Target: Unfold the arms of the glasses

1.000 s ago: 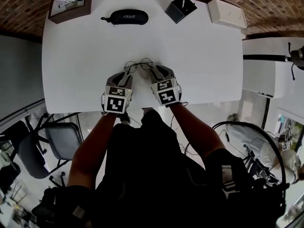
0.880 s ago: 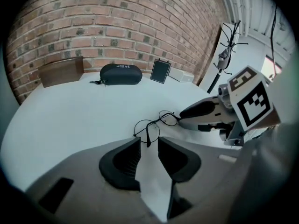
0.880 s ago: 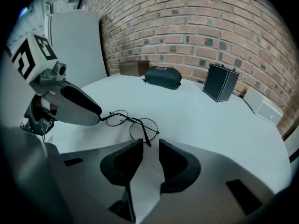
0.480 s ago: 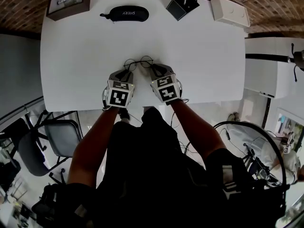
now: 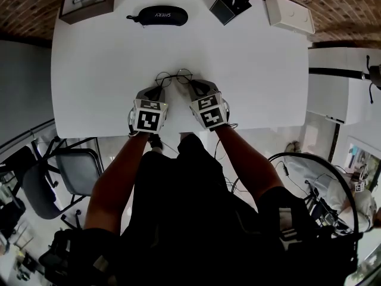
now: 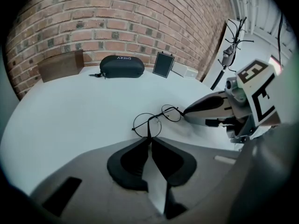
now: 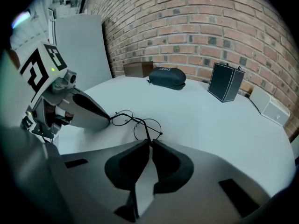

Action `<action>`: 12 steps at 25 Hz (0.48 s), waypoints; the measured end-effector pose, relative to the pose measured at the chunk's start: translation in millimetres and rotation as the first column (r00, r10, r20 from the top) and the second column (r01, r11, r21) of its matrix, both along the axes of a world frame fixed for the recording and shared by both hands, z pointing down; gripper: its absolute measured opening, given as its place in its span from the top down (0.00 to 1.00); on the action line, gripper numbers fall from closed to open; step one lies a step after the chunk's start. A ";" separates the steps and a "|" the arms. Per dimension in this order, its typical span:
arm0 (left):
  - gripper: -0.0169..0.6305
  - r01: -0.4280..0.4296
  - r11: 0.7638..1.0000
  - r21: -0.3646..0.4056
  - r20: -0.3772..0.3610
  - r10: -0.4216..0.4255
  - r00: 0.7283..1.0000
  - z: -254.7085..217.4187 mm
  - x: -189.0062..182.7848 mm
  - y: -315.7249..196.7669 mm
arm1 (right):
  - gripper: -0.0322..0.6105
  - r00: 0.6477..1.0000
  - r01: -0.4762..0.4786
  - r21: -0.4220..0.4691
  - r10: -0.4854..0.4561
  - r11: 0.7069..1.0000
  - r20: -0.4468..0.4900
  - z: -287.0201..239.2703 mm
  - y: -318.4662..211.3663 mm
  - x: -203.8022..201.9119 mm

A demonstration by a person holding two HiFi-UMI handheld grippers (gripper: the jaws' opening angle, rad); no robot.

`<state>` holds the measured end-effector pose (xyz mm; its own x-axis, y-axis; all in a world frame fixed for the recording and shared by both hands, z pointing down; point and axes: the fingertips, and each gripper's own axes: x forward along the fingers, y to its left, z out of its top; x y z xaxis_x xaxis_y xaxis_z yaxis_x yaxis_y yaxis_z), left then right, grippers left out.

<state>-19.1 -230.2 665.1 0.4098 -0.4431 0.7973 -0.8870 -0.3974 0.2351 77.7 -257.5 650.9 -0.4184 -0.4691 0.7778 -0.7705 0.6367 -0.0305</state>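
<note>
On the white table (image 5: pixel 107 58), near our edge, lie thin black round wire-rimmed glasses (image 5: pixel 174 77). Our left gripper (image 6: pixel 150 140) and right gripper (image 7: pixel 150 142) have just been closing, each now pinching a temple arm; next, we'd swing both outward.

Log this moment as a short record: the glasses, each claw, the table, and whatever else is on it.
glasses: round wire frame on the white table, near the person's edge
left claw: jaws have just been closing; shut on a thin piece of the frame by one lens, likely an arm
right claw: jaws have just been closing; shut on the frame by the other lens
far edge: brown box, black glasses case, black box, white box
arms: fold state unclear
</note>
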 end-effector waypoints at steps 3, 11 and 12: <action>0.92 0.016 1.000 -0.001 -0.018 -0.016 1.000 -3.4 -0.4 -0.2 | 0.91 1.000 0.016 0.034 -0.016 0.999 -0.003 -6.2 0.2 -1.4; 0.92 0.018 0.996 0.086 -0.063 -0.013 0.998 -30.1 -0.5 -1.9 | 0.92 0.994 0.109 0.166 -0.110 0.980 -0.005 -36.9 8.2 -12.7; 0.92 0.004 0.994 0.105 -0.062 0.002 0.998 -33.6 0.4 -1.3 | 0.92 0.992 0.127 0.186 -0.128 0.974 -0.009 -40.3 10.4 -14.4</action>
